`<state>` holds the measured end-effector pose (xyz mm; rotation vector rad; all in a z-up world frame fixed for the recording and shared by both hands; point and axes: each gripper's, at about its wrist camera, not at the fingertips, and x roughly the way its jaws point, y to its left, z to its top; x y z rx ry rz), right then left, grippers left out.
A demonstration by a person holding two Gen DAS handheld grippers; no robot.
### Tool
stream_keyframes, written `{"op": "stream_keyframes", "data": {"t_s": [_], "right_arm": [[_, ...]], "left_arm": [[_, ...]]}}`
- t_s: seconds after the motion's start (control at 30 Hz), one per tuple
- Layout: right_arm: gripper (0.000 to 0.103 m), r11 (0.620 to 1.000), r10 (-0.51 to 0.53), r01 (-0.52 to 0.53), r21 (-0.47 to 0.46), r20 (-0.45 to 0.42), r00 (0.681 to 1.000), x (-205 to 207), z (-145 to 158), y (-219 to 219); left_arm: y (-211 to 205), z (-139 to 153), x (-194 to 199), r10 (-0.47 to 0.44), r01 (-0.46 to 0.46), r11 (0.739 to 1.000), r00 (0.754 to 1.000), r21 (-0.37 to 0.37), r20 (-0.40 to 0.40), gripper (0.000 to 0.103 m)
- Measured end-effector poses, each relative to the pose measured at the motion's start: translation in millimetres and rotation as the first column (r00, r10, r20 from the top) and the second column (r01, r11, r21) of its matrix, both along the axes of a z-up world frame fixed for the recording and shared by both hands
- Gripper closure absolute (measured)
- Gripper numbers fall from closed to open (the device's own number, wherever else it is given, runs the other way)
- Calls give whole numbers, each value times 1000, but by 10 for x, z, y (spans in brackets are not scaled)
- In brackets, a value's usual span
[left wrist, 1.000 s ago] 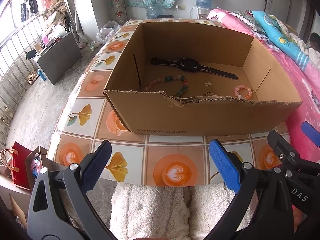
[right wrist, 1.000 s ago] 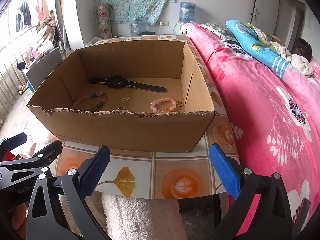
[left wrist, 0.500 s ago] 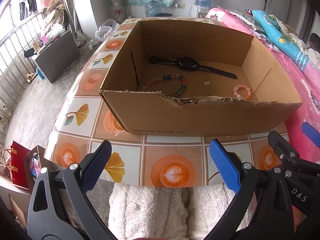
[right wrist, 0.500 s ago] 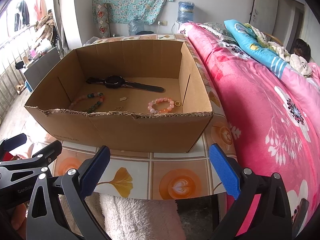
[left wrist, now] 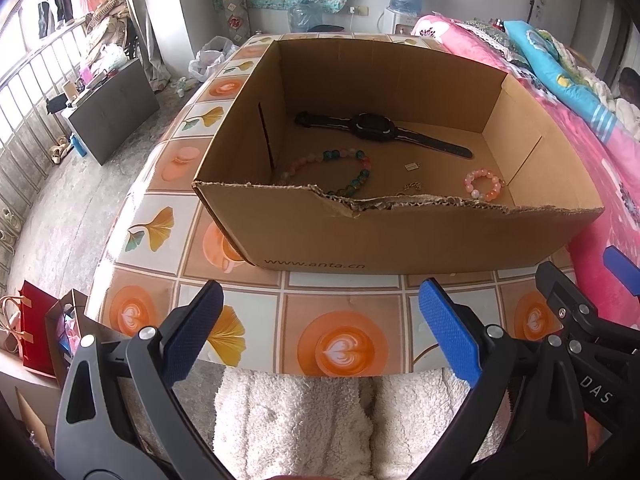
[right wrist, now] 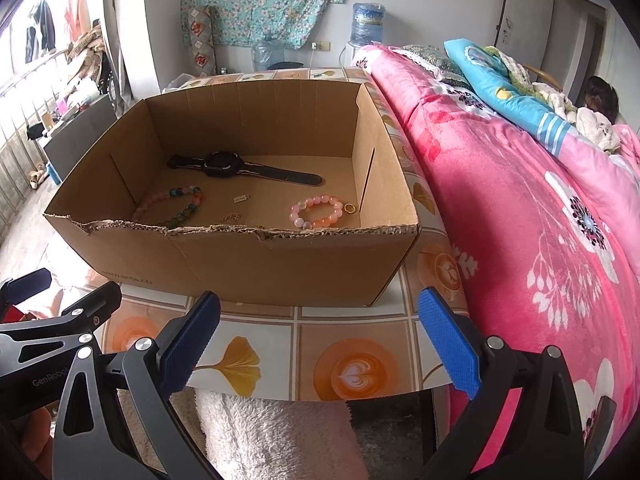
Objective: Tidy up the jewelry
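Left gripper (left wrist: pixel 320 332): blue pads spread wide, nothing between them, hanging over the near edge of the table (left wrist: pixel 280 312), short of the box.
Right gripper (right wrist: pixel 320 334): jaws just as wide apart, holding nothing, also low over the table's near edge; its neighbour's black frame pokes in at its left side.
Cardboard box (left wrist: pixel 400 240): open-topped, torn front rim, sitting straight ahead of both sets of fingers, its front wall just past the fingertips.
Black watch (left wrist: pixel 376 126): lying flat on the box floor, strap stretched out, farthest from the fingers, toward the back wall.
Multicoloured bead bracelet (left wrist: pixel 352 164): on the box floor ahead of the left gripper's left finger, nearer than the watch, partly hidden behind the front rim.
Pink bead bracelet (right wrist: pixel 318 212): on the floor ahead of the right gripper, between its two fingers' lines, close to the box's right wall.
Gold ring (right wrist: pixel 350 208): right up against the pink bracelet, on its right-wall side.
Small gold charm (right wrist: pixel 240 199): loose on the floor between the two bracelets.
Gold chain piece (right wrist: pixel 230 217): a little tangle nearer the front rim; too small to make out more.
Pink floral blanket (right wrist: pixel 540 220): heaped beyond the right finger, beside the table.
White fleece (left wrist: pixel 300 420): directly under the fingers, below the table edge.
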<state>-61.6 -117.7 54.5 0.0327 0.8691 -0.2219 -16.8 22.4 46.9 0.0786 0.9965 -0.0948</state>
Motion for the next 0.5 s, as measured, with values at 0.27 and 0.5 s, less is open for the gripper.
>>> {"op": "stream_keyframes", "data": {"t_s": [0.27, 0.5], "right_arm": [[7, 1000, -1, 1, 4, -3, 1000, 2, -1, -6], [7, 1000, -2, 2, 2, -4, 1000, 5, -3, 0]], "left_arm": [[-1, 1, 1, 0, 0, 1000, 1000, 0, -1, 8], [5, -11, 6, 2, -2, 1000, 1000, -4, -3, 8]]}}
